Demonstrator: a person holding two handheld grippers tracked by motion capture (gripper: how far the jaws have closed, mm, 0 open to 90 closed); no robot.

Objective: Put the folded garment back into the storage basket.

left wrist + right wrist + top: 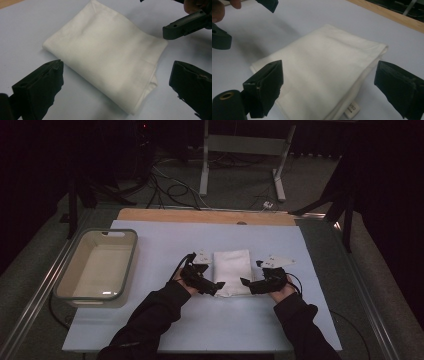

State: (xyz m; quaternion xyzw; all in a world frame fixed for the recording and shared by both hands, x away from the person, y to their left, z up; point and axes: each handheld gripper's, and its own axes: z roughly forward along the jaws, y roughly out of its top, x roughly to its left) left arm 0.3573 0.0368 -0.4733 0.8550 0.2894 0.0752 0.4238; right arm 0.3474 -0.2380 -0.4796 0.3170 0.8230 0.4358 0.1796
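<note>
- We read only one piece of print: a small white tag (352,109) at the bottom centre of the right gripper view, sticking out from under the near edge of the folded white cloth (322,75).
- On that tag we make out what looks like "0/82" or "0/52"; the first characters are cut off by the cloth's fold, and the last digits are too small to settle.
- In the high view and the left gripper view we find no lettering, brand or number that we can read.
</note>
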